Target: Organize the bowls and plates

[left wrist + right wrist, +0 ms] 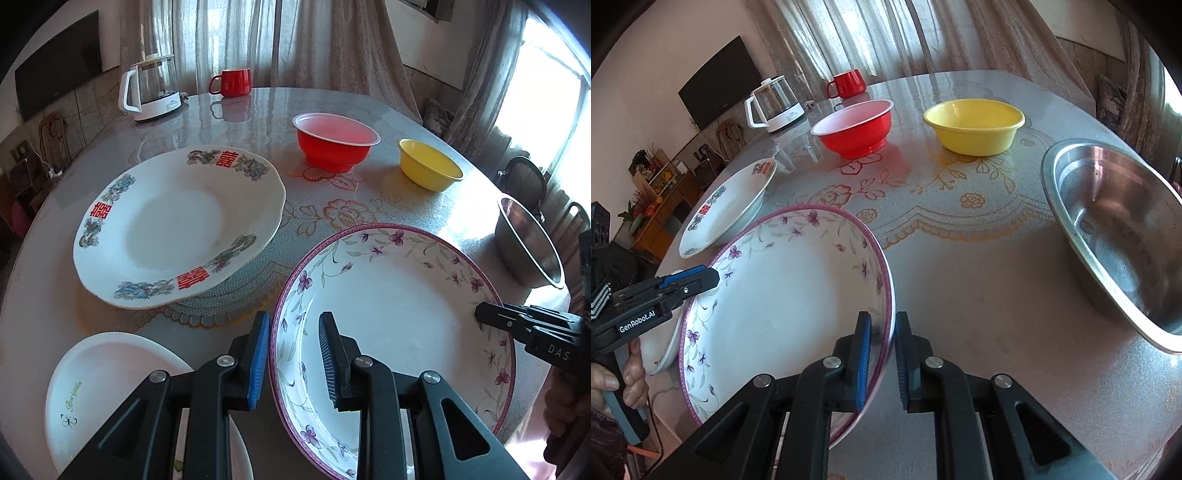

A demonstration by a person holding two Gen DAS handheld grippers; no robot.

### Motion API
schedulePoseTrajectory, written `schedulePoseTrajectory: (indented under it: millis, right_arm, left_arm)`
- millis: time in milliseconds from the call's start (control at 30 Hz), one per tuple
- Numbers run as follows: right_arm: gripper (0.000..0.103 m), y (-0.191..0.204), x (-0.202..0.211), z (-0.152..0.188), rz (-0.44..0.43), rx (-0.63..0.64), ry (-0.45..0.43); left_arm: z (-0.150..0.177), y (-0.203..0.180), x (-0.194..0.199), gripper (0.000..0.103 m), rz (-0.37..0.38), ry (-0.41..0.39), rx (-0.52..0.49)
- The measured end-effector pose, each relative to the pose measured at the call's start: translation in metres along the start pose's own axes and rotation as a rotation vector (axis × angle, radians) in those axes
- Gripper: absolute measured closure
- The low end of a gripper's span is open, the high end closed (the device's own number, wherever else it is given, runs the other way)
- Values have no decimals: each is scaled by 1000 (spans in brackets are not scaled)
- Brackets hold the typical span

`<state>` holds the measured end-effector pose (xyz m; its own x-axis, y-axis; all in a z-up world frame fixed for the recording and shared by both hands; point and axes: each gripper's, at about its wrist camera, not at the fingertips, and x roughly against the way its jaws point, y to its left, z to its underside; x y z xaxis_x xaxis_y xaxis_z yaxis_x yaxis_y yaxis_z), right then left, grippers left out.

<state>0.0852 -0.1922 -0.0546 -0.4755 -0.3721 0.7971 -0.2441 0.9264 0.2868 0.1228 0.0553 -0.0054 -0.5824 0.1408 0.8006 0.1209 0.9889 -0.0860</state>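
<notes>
A purple-flowered plate [399, 317] [783, 302] is held off the table, tilted. My left gripper [295, 358] straddles its left rim with the jaws a little apart, one finger outside and one inside. My right gripper [882, 354] is shut on its right rim and shows as a black tip [491, 314] in the left wrist view. A plain white plate [107, 384] lies under it at the near left. A plate with red characters [177, 225] [727, 206] lies beyond.
A red bowl [336, 140] [857, 125], a yellow bowl [428, 164] [975, 125] and a steel bowl [528, 243] [1115, 236] stand on the round table [960, 280]. A glass kettle [151, 88] and a red mug [232, 81] stand at the far edge.
</notes>
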Motion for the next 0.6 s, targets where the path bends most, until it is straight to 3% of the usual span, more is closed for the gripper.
schedulePoseTrajectory:
  millis: [300, 600]
  right_arm:
    - [92, -5, 0, -5, 25, -26, -24]
    - [90, 2, -3, -10, 112, 21, -20]
  left_arm:
    - [-19, -7, -11, 77, 29, -5, 5]
    - [-18, -15, -17, 78, -39, -28, -27]
